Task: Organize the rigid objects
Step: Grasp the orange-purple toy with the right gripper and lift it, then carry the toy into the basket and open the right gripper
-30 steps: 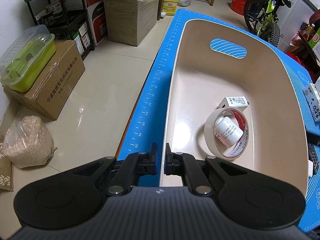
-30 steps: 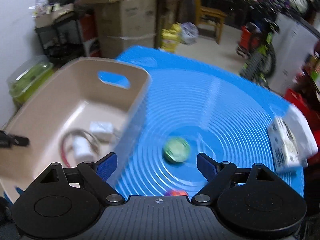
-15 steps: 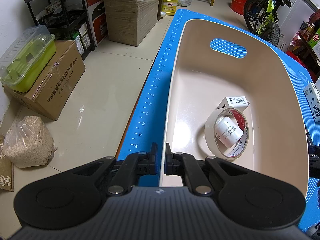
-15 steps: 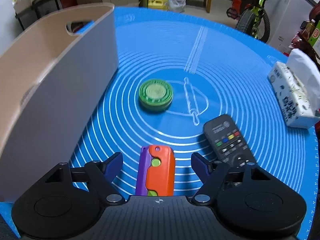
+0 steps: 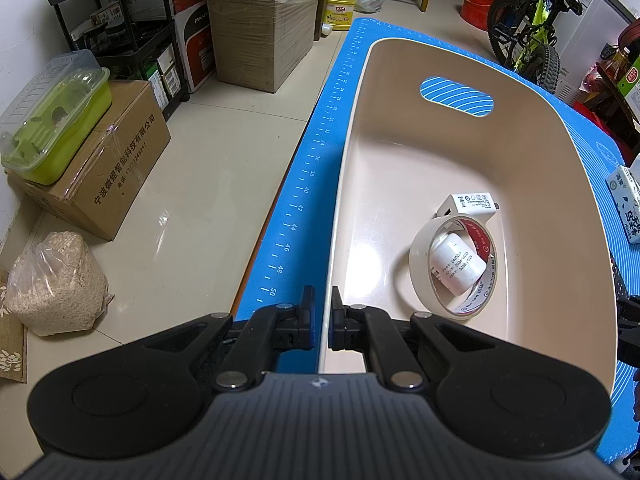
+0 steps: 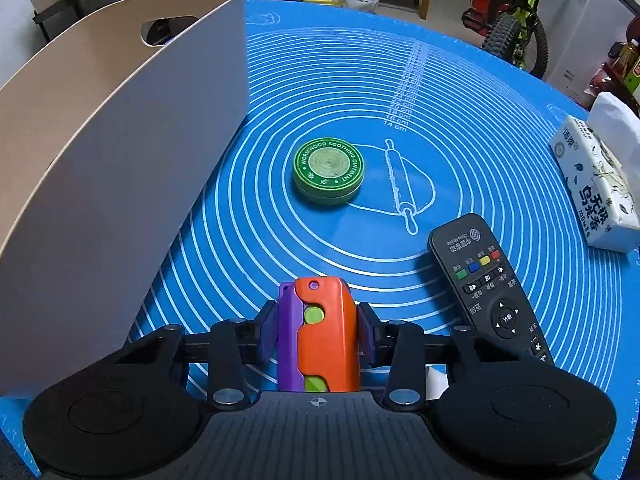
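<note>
L grip [image 5: 321, 316] pinching bin [image 5: 336, 216] rim, lower ctr | R grip [image 6: 318, 330] clamped on toy [image 6: 320, 332], bottom ctr | tin [image 6: 328, 170] mid-frame

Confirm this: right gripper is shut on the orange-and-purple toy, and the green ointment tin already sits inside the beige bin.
Wrong on the tin. The right wrist view shows the green ointment tin on the blue mat, outside the beige bin. The right gripper is indeed shut on the orange-and-purple toy.

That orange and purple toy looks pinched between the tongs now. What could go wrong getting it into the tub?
The right tongs pinch the orange and purple toy only by its sides, so it might slip. The beige tub has a tall wall; a low lift could knock it. The remote lies close by and could get nudged.
</note>
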